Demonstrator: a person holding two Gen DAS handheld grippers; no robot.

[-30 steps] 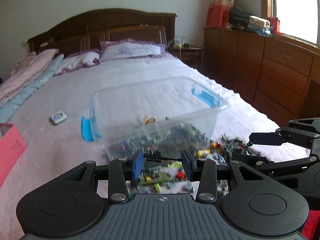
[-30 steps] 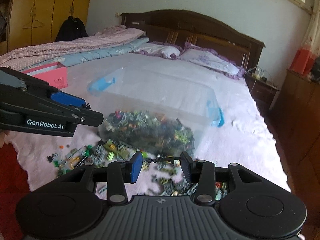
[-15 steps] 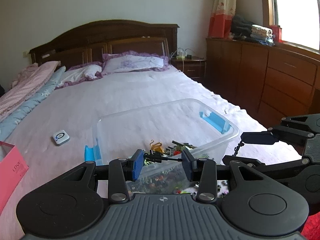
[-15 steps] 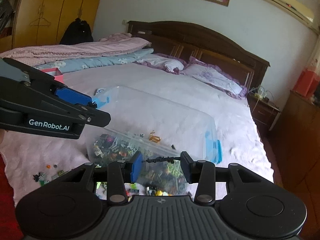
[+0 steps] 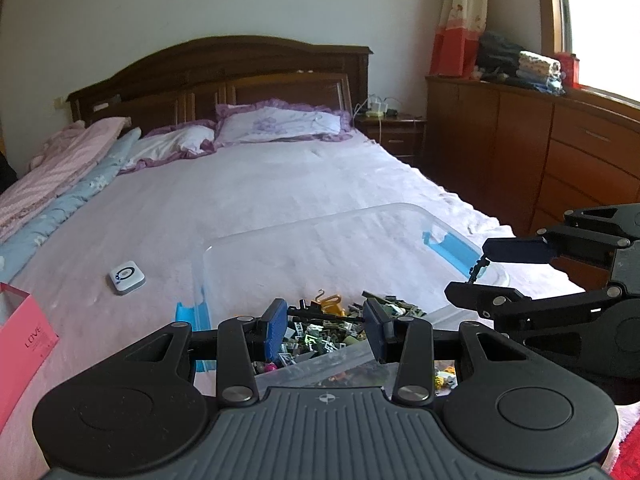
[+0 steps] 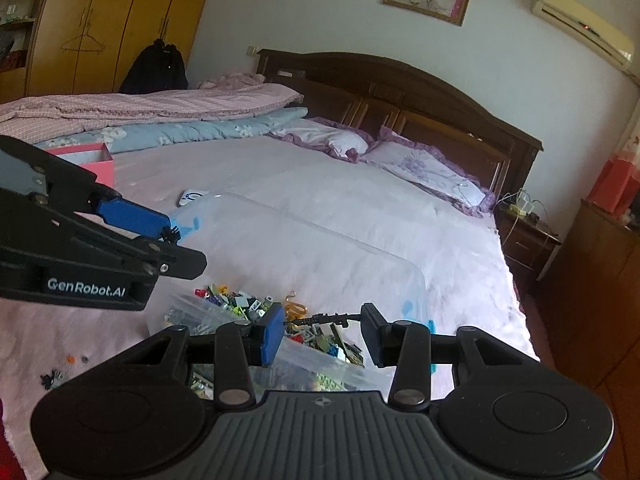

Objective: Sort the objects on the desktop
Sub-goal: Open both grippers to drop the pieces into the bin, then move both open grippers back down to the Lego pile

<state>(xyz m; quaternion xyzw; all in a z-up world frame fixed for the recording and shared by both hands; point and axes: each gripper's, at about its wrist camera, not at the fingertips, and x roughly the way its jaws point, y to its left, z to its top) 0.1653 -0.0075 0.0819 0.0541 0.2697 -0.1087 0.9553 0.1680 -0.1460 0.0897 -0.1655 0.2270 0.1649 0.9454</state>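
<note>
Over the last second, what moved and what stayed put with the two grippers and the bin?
Both grippers rose from the loose bricks to above the clear bin. The left gripper and right gripper each kept a thin black toy piece clamped. The bin, pink box and white device stayed put.

A clear plastic storage bin (image 5: 360, 236) sat on the bed (image 5: 260, 184). Small toy bricks (image 5: 320, 332) lay heaped in the bin's near end. Left of the bin lay a small square white device (image 5: 126, 277), farther left a pink cardboard box (image 5: 24, 332). Loose bricks (image 6: 56, 376) lay on the bed before the bin.
</note>
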